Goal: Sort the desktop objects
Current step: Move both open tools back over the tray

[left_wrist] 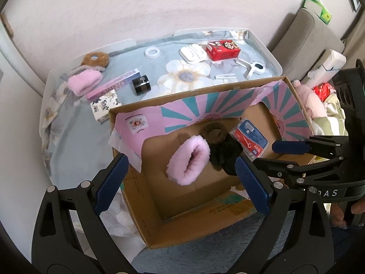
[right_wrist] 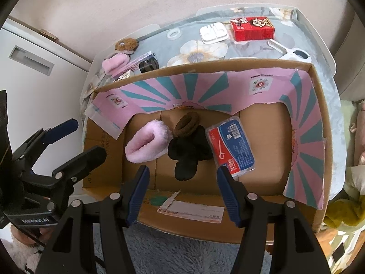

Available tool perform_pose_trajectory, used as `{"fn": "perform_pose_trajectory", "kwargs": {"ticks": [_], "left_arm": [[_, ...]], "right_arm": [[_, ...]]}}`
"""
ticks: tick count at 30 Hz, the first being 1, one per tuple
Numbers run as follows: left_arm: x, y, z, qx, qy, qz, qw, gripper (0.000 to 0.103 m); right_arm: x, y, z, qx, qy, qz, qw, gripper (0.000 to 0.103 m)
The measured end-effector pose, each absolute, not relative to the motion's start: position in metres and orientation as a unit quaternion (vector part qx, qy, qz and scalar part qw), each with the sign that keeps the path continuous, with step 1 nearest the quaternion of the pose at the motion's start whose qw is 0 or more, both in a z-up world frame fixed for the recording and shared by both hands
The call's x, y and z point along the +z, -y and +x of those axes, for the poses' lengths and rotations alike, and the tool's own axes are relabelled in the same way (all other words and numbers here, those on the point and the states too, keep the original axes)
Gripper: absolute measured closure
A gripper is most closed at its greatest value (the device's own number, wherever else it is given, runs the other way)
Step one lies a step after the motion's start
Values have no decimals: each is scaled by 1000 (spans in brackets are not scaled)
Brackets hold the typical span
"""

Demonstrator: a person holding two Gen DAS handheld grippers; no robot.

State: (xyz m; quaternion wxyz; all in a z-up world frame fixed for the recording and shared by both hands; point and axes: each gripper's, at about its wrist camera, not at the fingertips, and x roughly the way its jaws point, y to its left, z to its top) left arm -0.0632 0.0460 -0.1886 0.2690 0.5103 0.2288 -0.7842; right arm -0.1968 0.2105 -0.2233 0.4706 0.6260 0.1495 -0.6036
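pink scrunchie (right_wrist: 148, 141), lying in cardboard box (right_wrist: 262, 123)

"GenRobot.AI" on left gripper (right_wrist: 89, 137) body, lower left of the right tool. "UNNY" on pink box (left_wrist: 113, 82), far left ahead.

Left gripper (left_wrist: 182, 180), right gripper (right_wrist: 182, 194): black frames, ribbed blue finger pads (left_wrist: 111, 183), silver screws, white lettering.

Matt cardboard box (right_wrist: 228, 226), fluffy pink scrunchie (right_wrist: 148, 143)
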Motion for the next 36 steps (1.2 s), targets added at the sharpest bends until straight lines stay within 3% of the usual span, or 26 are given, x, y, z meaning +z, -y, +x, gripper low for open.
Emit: {"fn": "perform_pose_trajectory", "kwargs": {"ticks": [25,36], "left_arm": [[-179,-35,-36,-772,-265,486,312,8],[-175,25,24,-743,-322,446,382,8]], "right_arm": [[-211,-204,-193,-591,-167,608,502,46],[-204,-170,-176,-576,-208,597,518,46]]}}
